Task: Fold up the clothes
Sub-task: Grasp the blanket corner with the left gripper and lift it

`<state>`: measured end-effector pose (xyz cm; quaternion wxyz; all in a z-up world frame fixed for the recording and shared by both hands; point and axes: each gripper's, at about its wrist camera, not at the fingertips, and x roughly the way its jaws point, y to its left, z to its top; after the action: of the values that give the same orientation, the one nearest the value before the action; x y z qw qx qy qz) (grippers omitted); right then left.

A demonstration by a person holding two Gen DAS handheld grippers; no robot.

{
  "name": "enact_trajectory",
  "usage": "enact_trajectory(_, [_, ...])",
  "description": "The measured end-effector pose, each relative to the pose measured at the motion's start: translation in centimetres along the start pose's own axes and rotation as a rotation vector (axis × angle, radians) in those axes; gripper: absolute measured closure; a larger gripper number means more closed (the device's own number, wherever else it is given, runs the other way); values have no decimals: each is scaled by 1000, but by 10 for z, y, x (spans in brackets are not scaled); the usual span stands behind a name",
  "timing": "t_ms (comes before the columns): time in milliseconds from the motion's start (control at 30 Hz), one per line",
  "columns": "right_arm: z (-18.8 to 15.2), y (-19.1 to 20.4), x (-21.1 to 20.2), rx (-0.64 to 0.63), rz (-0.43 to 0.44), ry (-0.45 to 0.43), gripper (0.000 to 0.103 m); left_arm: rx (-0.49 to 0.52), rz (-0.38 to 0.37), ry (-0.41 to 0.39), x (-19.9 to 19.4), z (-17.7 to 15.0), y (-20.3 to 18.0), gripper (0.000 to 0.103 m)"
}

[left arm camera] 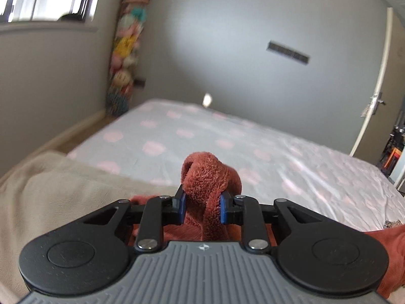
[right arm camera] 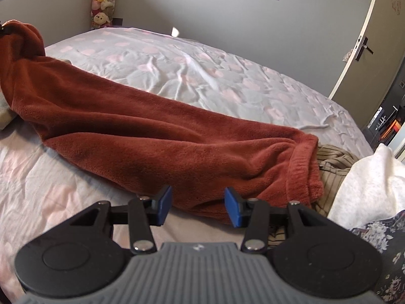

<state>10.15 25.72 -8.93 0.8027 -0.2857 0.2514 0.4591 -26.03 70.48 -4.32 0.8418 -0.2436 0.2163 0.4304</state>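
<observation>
Left wrist: L tongs [left arm camera: 202, 207] grip 1 rust fleece [left arm camera: 210, 177] | R tongs [right arm camera: 198, 206] open

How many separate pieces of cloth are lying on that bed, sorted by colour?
Rust-red fleece garment, one end pinched in the left gripper: 1
Beige cloth: 1
Tan striped garment: 1
White cloth: 1
Dark floral fabric: 1
Total: 5
The right gripper holds none.
</observation>
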Motion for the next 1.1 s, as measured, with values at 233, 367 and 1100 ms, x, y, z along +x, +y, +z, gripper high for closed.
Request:
enact_trajectory(233, [-6,-10,10,59,6,14,53,-96,102,171,34,-3,47,74])
enact_trajectory(367, [-9,-8,16,57,13,27,53,-71,88,199,41,-11,42,45])
enact_trajectory(1100, [-22,-24,27,166,-3,51,53,-21,208,178,-34,32,57,89])
